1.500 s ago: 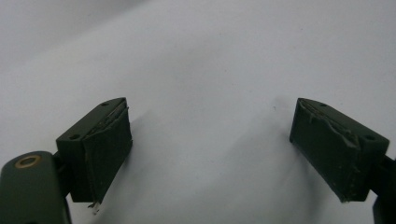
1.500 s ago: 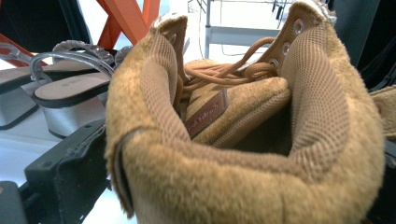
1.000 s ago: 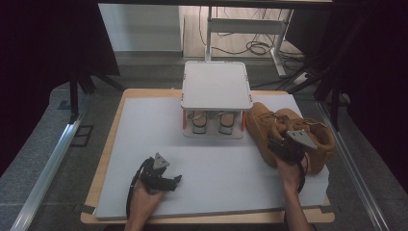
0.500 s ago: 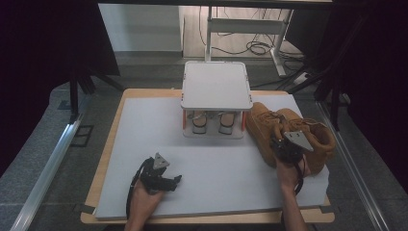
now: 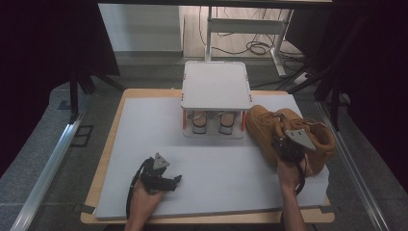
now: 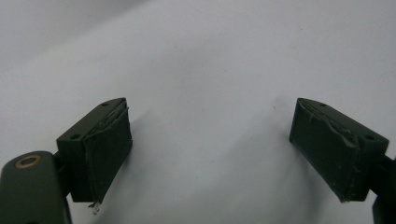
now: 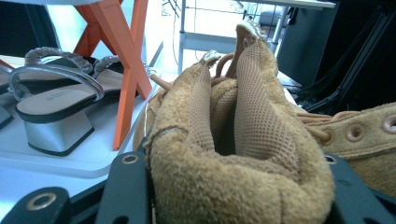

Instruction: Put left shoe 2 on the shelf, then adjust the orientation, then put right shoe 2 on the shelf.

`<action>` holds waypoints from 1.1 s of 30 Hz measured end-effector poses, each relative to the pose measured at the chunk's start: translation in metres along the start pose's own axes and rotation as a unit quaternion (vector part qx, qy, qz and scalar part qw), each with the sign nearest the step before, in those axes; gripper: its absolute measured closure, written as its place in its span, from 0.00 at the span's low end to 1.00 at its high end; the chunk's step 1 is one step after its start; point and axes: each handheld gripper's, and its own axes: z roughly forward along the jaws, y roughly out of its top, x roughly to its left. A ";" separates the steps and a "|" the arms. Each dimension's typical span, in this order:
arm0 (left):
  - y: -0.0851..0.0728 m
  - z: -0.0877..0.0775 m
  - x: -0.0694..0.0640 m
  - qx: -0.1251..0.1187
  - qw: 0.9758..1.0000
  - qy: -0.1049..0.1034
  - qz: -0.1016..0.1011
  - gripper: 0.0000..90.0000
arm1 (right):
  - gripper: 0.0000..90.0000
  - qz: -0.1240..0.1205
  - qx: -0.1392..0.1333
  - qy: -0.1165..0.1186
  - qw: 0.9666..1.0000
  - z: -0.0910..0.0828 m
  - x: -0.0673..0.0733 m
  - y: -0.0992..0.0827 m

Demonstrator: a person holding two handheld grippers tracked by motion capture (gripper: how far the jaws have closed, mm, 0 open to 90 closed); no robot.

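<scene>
White board: foam board point(image 5: 144, 125) covers the table top; everything sits on it.
Shoe rack: small white-topped rack point(image 5: 216, 85) with orange legs, ahead and to the left of the right gripper; lower shelf holds a pair of sandals point(image 5: 210, 122).
Boots: two tan suede boots point(image 5: 269, 126) side by side, just right of the rack; right gripper sits at the collar of the left-hand boot.
Right gripper: right gripper point(image 5: 287, 146) jaws have just been closing, now clamped on the padded collar of the boot point(image 7: 233, 140); suede bulges between the two black jaws, so it is grasping the boot.
Left gripper: left gripper point(image 5: 166, 182) rests on the bare board, well apart from the boots; jaws spread wide, nothing between the pads point(image 6: 105, 154), released.
Progress: grip on one boot looks made; boot not yet lifted, both boots on the board. Judging by the rack, left to do is lift and place the boot, likely on the rack, then the second one.
View differences: right gripper view gives the squeezed collar, mesh lining, eyelets point(image 7: 355, 133) and sandal heels point(image 7: 53, 135) close up; high view gives the layout, both hands, rack top.
</scene>
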 end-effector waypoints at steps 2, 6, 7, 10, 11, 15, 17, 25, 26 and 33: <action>0.000 0.000 0.000 0.000 1.000 0.000 0.000 0.14 | 0.59 0.004 -0.002 0.001 1.000 -0.002 -0.001 0.002; 0.000 0.000 0.000 0.000 1.000 0.000 0.000 0.14 | 0.60 0.005 -0.006 -0.002 1.000 -0.006 -0.002 0.006; 0.000 0.000 0.000 0.000 1.000 0.000 0.000 0.14 | 0.60 0.005 -0.008 -0.003 1.000 -0.007 -0.003 0.008; 0.000 0.000 0.000 -0.002 1.000 0.001 -0.001 0.14 | 0.60 0.010 -0.017 -0.004 1.000 -0.012 -0.004 0.014; 0.000 0.000 0.000 -0.001 1.000 0.001 -0.001 0.14 | 0.60 0.011 -0.022 -0.004 1.000 -0.014 -0.004 0.017; 0.000 0.000 0.000 -0.001 1.000 0.001 0.000 0.14 | 0.59 0.013 -0.030 -0.004 0.999 -0.019 -0.004 0.025; 0.000 0.000 0.000 -0.002 1.000 0.001 0.000 0.14 | 0.60 0.015 -0.031 -0.002 0.999 -0.021 -0.005 0.028; 0.000 0.000 0.000 -0.001 1.000 0.001 0.000 0.14 | 0.60 0.020 -0.027 -0.005 0.999 -0.022 -0.008 0.034; 0.000 0.000 0.000 -0.001 1.000 0.001 0.000 0.14 | 0.60 0.020 -0.029 -0.007 0.999 -0.022 -0.009 0.035; 0.000 0.000 0.000 -0.002 1.000 0.001 0.000 0.14 | 0.59 0.024 -0.042 -0.013 0.999 -0.025 -0.008 0.050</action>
